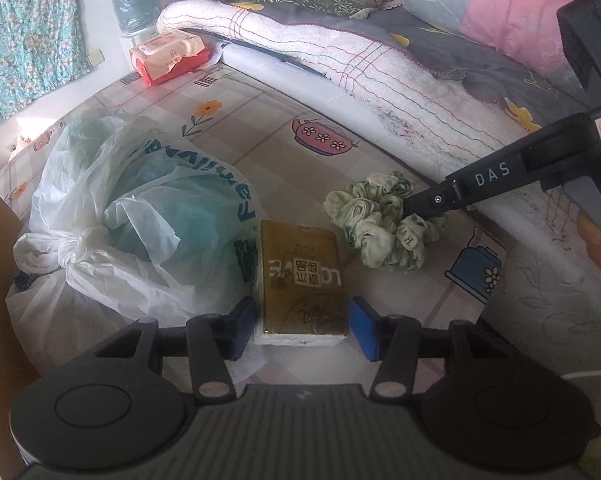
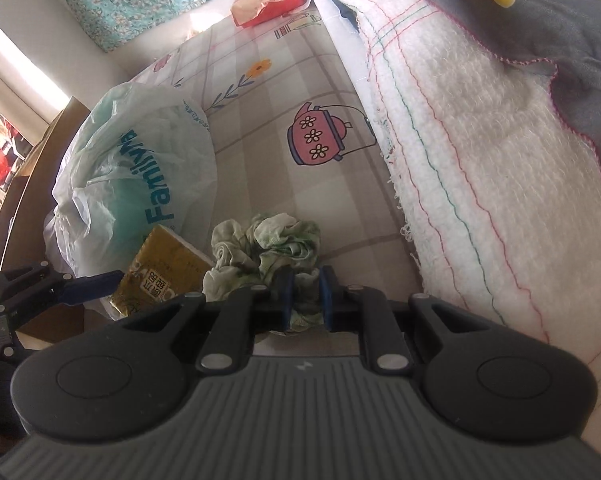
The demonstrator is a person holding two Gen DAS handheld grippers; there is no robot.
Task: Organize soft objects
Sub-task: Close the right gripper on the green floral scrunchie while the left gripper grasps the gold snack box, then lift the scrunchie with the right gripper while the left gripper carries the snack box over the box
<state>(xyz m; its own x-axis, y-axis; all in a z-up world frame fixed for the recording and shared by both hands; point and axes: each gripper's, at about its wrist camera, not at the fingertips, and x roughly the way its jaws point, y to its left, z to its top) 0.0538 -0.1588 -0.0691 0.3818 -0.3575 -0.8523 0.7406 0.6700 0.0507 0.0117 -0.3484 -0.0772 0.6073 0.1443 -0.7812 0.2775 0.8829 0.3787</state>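
The right claw (image 2: 305,294) is pinching a fold of the green-and-white scrunchie (image 2: 266,250), its blue pads nearly together with the fabric squeezed between them. The left claw (image 1: 302,326) is standing partway apart, straddling the near end of a gold packet (image 1: 302,280); the left pad is sitting right against the packet's side and a narrow gap is showing at the right pad, so no firm clamp is showing.

The scrunchie is lying bunched and ruffled on the bed sheet (image 1: 260,128), just beside the gold packet's far right corner and near the edge of a white quilted blanket (image 1: 340,68). A small tag on it is reading "HV" or similar. The side of the right claw is carrying the letters "DAS".

The gold packet is showing "LO" and Chinese characters. A knotted white plastic bag (image 1: 140,216), touching the packet's left side, is showing "Family". A red tissue pack (image 1: 168,56) is lying well apart near the wall.
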